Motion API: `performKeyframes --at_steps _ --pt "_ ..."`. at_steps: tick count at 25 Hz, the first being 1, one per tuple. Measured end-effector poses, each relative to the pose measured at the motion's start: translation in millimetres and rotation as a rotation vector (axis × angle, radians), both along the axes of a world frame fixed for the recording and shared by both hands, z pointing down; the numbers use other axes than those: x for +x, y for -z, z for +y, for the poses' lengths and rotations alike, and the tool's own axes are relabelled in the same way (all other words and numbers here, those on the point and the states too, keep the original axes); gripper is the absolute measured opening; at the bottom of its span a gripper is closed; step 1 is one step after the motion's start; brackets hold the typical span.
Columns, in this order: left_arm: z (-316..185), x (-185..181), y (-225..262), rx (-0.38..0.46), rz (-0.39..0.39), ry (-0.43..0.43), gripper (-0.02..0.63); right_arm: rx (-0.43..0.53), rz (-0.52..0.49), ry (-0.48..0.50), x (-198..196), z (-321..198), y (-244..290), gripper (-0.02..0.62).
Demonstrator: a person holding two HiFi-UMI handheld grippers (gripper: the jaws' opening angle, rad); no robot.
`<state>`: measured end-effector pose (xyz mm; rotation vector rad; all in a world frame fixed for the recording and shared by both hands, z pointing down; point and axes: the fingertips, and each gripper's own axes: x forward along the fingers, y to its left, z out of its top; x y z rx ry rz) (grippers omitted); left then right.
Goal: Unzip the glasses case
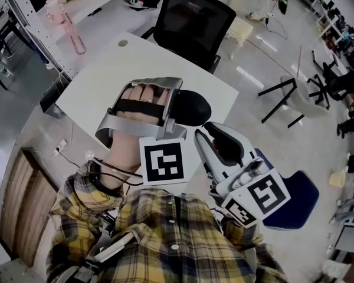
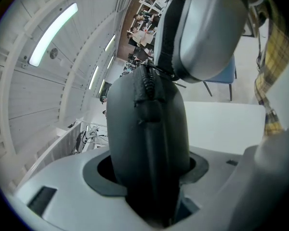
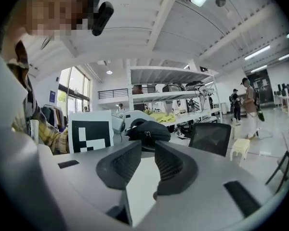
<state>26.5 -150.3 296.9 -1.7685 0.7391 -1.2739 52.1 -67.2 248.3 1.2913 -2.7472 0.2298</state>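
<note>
A black zipped glasses case [image 1: 192, 107] is held above the white table, and my left gripper [image 1: 176, 108] is shut on one end of it, a hand strapped into the gripper's handle. In the left gripper view the case [image 2: 147, 129] stands upright between the jaws, its zipper [image 2: 147, 83] running over the top. My right gripper [image 1: 205, 128] points up at the case's free end from just below it, and its grey body [image 2: 207, 32] looms beside the zipper. In the right gripper view the jaws [image 3: 143, 150] stand slightly open with nothing between them, and the case [image 3: 148, 130] lies just beyond the tips.
A white table [image 1: 106, 69] lies under the grippers. A black office chair [image 1: 192, 19] stands at its far side. A blue chair seat [image 1: 298, 196] is at lower right. A pink bottle [image 1: 68, 22] rests on a desk at upper left. A stool [image 1: 295, 96] lies tipped on the floor.
</note>
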Motion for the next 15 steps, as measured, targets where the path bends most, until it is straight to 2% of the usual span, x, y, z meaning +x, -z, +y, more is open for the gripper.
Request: performKeyframes --at_steps 4,8,15 --pt "0.8 -0.3 0.2 0.006 0.000 0.004 0.265 -0.016 -0.042 -0.017 3.9 -1.1 0.5 0.029" --pt "1.4 0.1 -0.3 0.002 0.001 0.002 0.266 -0.057 -0.113 0.043 -1.8 4.6 2.0 0.025" --pt "5.5 1.7 1.1 0.016 0.001 -0.005 0.265 -0.234 -0.356 0.141 0.6 6.8 -7.5 0.026"
